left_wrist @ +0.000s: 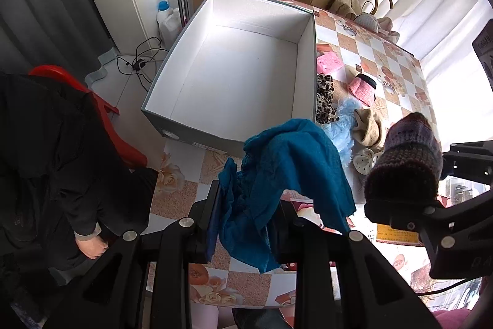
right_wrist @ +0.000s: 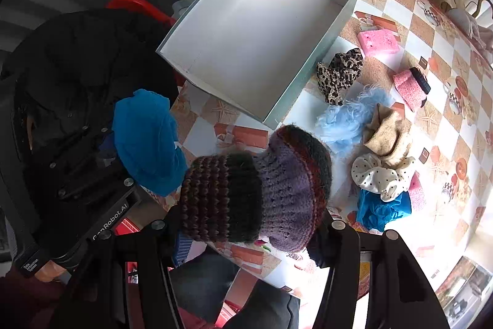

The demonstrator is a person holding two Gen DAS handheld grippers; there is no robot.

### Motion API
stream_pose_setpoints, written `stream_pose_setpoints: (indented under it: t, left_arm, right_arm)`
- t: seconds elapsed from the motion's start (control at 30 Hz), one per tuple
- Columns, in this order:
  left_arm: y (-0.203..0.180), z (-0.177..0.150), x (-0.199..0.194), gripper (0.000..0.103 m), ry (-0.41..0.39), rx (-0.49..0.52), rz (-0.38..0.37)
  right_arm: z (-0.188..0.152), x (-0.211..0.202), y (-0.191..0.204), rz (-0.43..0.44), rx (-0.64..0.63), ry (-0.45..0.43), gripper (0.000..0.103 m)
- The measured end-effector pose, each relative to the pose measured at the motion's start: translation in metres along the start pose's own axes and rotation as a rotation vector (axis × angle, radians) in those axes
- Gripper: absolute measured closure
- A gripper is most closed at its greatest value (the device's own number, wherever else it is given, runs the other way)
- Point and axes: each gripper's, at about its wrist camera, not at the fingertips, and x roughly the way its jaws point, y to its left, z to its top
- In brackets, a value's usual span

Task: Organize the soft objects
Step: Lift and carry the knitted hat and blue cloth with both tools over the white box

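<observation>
Clearly, from the left wrist view, the left gripper (left_wrist: 246, 205) is pinched narrow on a teal cloth (left_wrist: 286, 165), which hangs above the near table edge, just short of the box (left_wrist: 243, 67). The cloth's long axis runs from the jaws up and away toward the box's near wall, with 1 loose flap drooping right. That flap could catch the wall and drag the cloth outside if the hand stays low. At the right, the right gripper (left_wrist: 400, 205) carries a knitted hat (left_wrist: 403, 159).

From the right wrist view, the right gripper (right_wrist: 246, 233) is clamped at middling width on the hat (right_wrist: 258, 184), held over the near table, right of the cloth (right_wrist: 148, 141). The hat lies crosswise, its long axis left to right, the ribbed cuff leftward. Its bulk overhangs the fingers, so it could slip out or sweep the pale blue fluffy piece (right_wrist: 348, 119) beyond it.
</observation>
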Motion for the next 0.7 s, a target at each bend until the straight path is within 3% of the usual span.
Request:
stream_pose_setpoints:
  t: [0.7]
  left_arm:
    - [0.036,0.074,0.034,0.074,-0.033,-0.058,0.059]
  right_arm:
    - [0.075,0.017,-0.016,0.003,0.087,-0.063,0.043]
